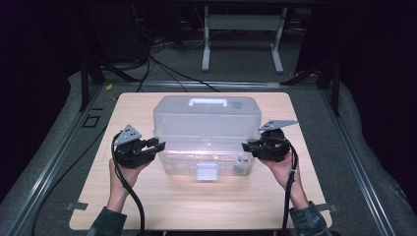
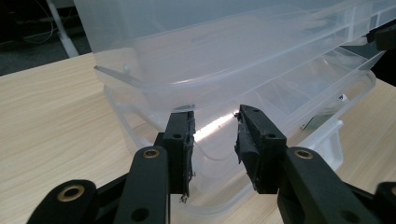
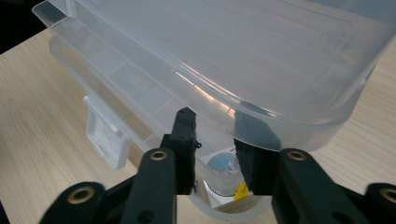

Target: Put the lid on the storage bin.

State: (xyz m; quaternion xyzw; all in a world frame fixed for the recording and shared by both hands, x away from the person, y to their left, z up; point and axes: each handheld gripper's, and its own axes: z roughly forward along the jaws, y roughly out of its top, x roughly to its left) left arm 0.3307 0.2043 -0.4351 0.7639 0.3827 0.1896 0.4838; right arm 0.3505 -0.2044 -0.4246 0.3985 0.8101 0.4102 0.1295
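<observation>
one clear plastic box (image 1: 206,132), one table (image 1: 147,201), two grippers: left gripper (image 1: 156,145), right gripper (image 1: 248,146).

Clear plastic box (image 1: 204,135) on table (image 1: 147,206), left gripper (image 1: 156,145), right gripper (image 1: 249,146) at its ends

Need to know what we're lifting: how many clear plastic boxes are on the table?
1. The clear plastic box sits mid-table, lid raised, between the left gripper and right gripper. Nothing else could hide another.
</observation>
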